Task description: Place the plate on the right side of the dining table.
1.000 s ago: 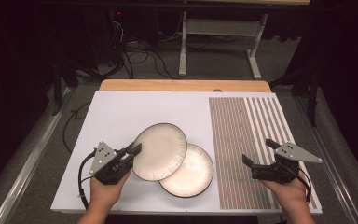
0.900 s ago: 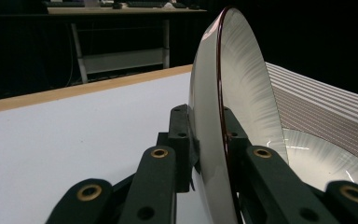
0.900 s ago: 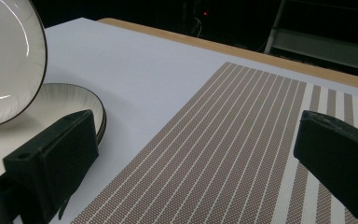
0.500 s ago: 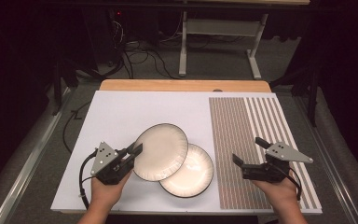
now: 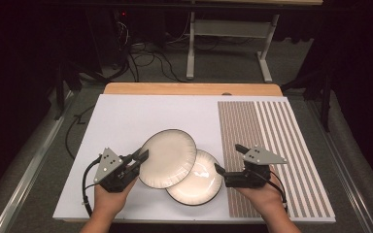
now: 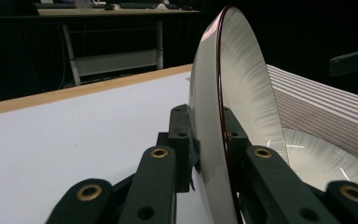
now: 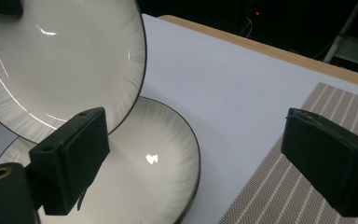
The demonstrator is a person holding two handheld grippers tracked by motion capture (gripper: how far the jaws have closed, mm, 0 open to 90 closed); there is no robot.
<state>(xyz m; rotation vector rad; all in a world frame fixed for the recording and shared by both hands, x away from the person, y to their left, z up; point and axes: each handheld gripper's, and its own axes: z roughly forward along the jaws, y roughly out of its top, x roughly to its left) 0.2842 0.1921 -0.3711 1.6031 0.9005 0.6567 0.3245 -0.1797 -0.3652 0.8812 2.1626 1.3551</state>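
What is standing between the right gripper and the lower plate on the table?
Nothing visible. The right gripper is open beside the lower plate, with bare table between. The upper plate, held by the left gripper, overlaps only its far side.

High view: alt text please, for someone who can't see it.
The left claw clamps the rim of a tilted white plate that overlaps a second plate lying on the white table. The right claw, open, sits beside the second plate, by a striped placemat.

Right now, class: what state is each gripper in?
Left gripper: shut on the rim of the upper plate, holding it tilted.
Right gripper: open, holding nothing, beside the lower plate.
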